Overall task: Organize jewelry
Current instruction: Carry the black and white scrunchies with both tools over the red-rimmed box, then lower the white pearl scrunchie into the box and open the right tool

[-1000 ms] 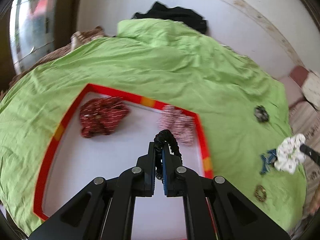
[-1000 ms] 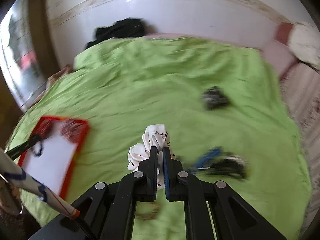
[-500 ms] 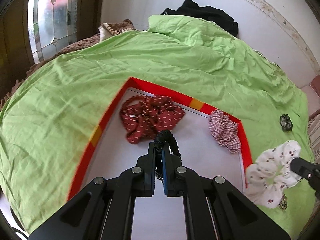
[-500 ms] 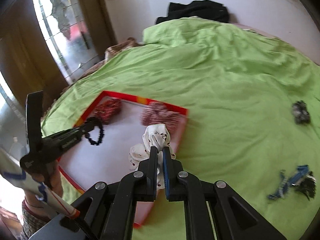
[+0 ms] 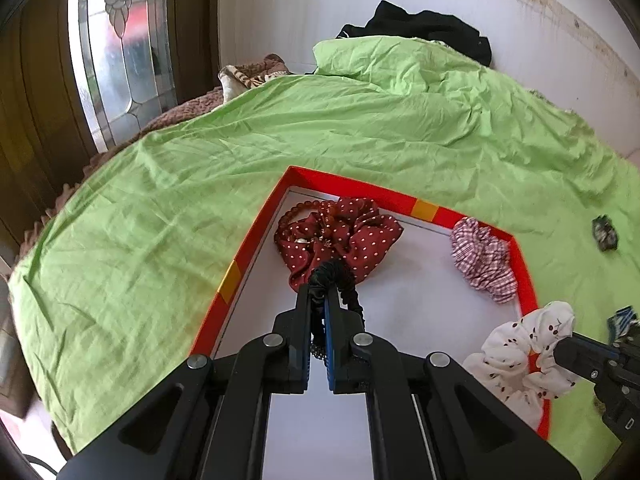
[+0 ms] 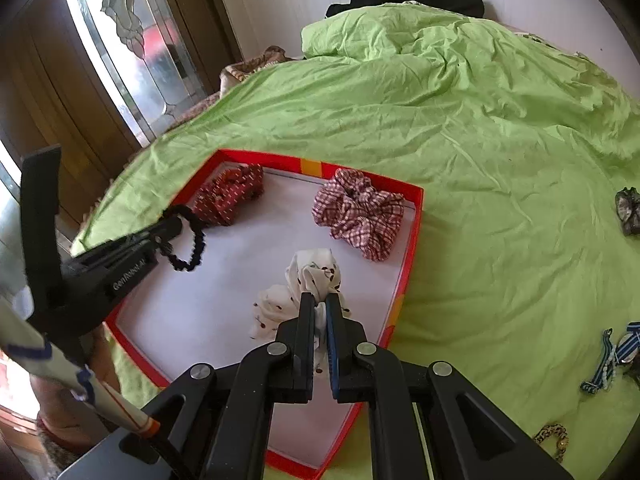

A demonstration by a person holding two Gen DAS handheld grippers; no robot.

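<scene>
Your left tongs (image 5: pixel 318 300) are clenched on the black beaded bracelet (image 6: pixel 188 240) and your right tongs (image 6: pixel 318 312) on the white cherry-print scrunchie (image 6: pixel 304 288), both over the red-rimmed tray (image 6: pixel 412 216) — light, floppy things, so pinch them by one bunched fold.

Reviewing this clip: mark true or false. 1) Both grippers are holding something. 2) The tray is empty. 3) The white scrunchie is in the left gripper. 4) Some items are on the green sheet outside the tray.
1) True: the left gripper is shut on the black hair tie, the right gripper on the white scrunchie.
2) False: the red-rimmed tray holds a dotted red scrunchie and a checked scrunchie.
3) False: the right gripper holds it.
4) True: a blue striped item and a dark scrunchie lie on the green sheet.
</scene>
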